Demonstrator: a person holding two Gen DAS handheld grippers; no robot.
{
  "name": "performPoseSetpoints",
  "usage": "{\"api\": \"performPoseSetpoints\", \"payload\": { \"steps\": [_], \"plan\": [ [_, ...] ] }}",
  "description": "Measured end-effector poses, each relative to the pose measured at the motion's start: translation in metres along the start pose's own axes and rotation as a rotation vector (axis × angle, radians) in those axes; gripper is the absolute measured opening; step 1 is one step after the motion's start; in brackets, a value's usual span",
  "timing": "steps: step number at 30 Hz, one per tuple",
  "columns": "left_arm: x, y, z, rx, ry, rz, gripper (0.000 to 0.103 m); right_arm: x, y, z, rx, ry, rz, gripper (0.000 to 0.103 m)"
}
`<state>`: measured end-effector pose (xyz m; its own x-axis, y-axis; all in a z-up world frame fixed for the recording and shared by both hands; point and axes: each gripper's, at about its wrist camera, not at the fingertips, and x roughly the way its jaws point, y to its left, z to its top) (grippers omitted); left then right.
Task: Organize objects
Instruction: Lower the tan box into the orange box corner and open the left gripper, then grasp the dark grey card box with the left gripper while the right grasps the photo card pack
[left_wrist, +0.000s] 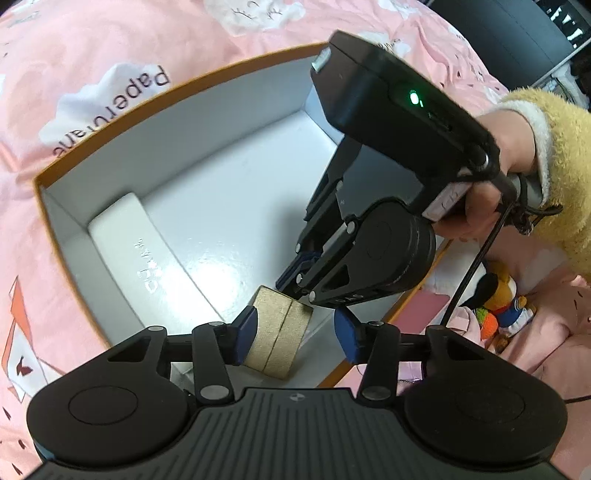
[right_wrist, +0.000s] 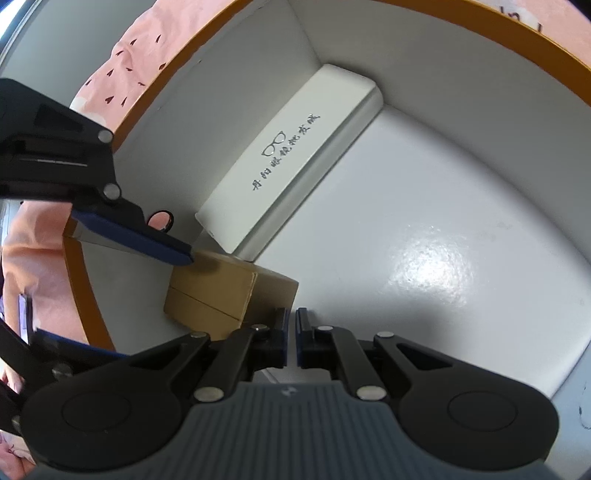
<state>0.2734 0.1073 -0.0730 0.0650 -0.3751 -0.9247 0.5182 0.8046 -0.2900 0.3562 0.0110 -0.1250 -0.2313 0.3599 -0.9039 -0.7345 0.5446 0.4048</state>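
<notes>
Box (left_wrist: 173, 92): orange rim, white inside walls, glossy white floor. Small box (left_wrist: 280, 341): tan-gold, plain, with one thin seam line. Long case (right_wrist: 291, 155): white, grey glasses emblem and grey lettering on top. Bedspread (left_wrist: 110, 40): pink, printed with white clouds, dark lettering and small dark flecks. Left gripper (left_wrist: 295, 334) and right gripper (right_wrist: 290, 338): black bodies, blue pads. Sleeve (left_wrist: 565, 177): fuzzy yellow, white cuff.

The box's (left_wrist: 173, 88) middle floor lay bare. A white case (left_wrist: 147, 258) lined one wall; a gold box (left_wrist: 277, 336) crowded the near corner.
</notes>
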Motion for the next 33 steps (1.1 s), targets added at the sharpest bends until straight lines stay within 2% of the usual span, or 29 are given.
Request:
{"api": "performPoseSetpoints", "payload": {
  "steps": [9, 17, 22, 25, 29, 31, 33],
  "plan": [
    [-0.029, 0.012, 0.004, -0.083, -0.097, 0.051, 0.055, 0.011, 0.013, 0.002, -0.028, 0.038, 0.049, 0.003],
    [-0.047, 0.008, -0.010, -0.185, -0.221, 0.150, 0.055, 0.018, 0.032, 0.012, -0.059, -0.001, 0.052, 0.003],
    [-0.055, -0.001, -0.017, -0.217, -0.284, 0.209, 0.054, 0.015, 0.032, 0.007, -0.048, -0.023, 0.020, 0.003],
    [-0.066, -0.016, -0.025, -0.236, -0.357, 0.231, 0.051, -0.008, 0.032, -0.004, -0.036, -0.106, -0.046, 0.003],
    [-0.082, -0.047, -0.040, -0.233, -0.467, 0.265, 0.051, -0.057, 0.042, -0.029, -0.022, -0.278, -0.110, 0.008],
    [-0.088, -0.062, -0.049, -0.243, -0.503, 0.235, 0.050, -0.077, 0.054, -0.052, -0.007, -0.365, -0.144, 0.011],
    [-0.087, -0.079, -0.059, -0.262, -0.519, 0.213, 0.050, -0.095, 0.057, -0.077, 0.032, -0.441, -0.138, 0.015]
  ]
}}
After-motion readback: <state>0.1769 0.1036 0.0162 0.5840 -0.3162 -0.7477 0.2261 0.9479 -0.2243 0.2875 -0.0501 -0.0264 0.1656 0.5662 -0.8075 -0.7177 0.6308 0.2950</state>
